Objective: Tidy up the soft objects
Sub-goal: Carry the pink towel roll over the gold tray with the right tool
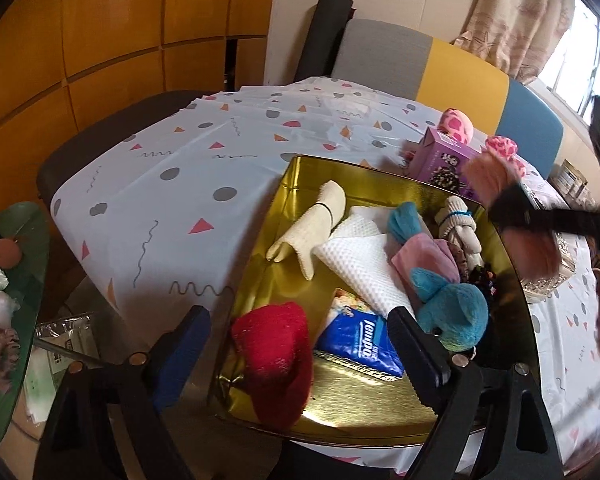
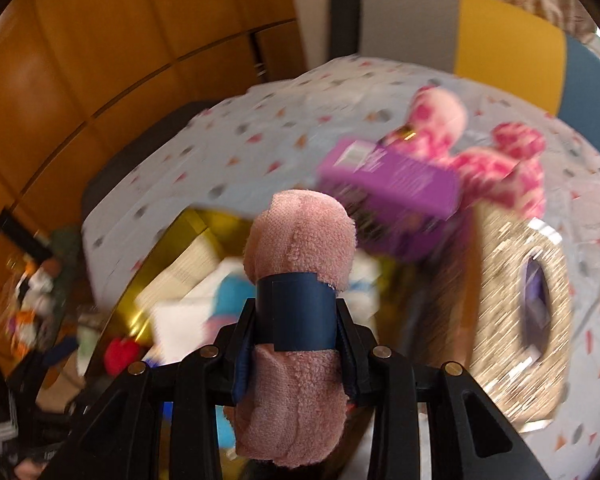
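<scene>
1 pink towel roll (image 2: 300, 280) – clamped between right tool (image 2: 296, 316) pads.

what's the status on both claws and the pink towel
Left claw open, empty, over the gold tray. Right claw shut on rolled pink towel, above the tray's far side. Purple box close beside its path.

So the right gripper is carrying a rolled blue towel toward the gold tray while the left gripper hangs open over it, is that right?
Not quite: the rolled towel clamped in the right gripper is pink, not blue, as the right wrist view shows. The rest holds: the left gripper is open over the gold tray.
</scene>
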### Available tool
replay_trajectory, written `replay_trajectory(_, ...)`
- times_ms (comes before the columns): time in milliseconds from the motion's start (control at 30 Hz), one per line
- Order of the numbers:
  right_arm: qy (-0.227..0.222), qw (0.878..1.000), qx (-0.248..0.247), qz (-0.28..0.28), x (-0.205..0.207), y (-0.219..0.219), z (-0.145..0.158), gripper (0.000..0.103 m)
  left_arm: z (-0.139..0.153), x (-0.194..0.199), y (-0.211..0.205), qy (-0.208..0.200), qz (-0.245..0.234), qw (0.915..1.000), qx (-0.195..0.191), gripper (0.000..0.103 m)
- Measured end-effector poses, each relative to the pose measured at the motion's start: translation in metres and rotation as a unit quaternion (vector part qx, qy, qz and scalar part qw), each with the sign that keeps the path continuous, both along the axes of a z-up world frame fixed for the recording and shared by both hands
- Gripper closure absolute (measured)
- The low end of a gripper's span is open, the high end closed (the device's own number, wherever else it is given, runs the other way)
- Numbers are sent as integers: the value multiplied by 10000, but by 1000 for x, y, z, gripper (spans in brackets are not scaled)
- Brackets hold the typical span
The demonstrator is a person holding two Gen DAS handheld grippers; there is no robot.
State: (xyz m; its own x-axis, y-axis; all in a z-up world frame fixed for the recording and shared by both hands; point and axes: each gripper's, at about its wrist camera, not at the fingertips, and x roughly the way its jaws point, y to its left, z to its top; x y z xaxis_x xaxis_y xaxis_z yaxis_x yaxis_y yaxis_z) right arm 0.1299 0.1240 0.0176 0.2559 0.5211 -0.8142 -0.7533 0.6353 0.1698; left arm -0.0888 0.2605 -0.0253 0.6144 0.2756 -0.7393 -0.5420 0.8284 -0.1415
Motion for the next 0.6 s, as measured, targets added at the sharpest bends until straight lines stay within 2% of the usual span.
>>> replay_trajectory(100,107,9993,75,344,-35,3,-9,68,0,-3,2,-11,101,9999,40,9)
replay_trajectory(267,21,9941,191,1064,-91,13,-17,68,2,-7,6,-29,258,9996,73,9)
replay_trajectory(433,32,9858,-111,1674,-117,24,-41,68,3,-9,7,-52,322,9994,124,6)
replay_trajectory(500,-23,9851,-326,1687,-116,29,-54,68,4,-9,6,-55,320,9994,150,6)
replay_trajectory(600,-10,9881,-582,1427,-103,25,-71,68,4,-8,4,-51,298,9994,178,5)
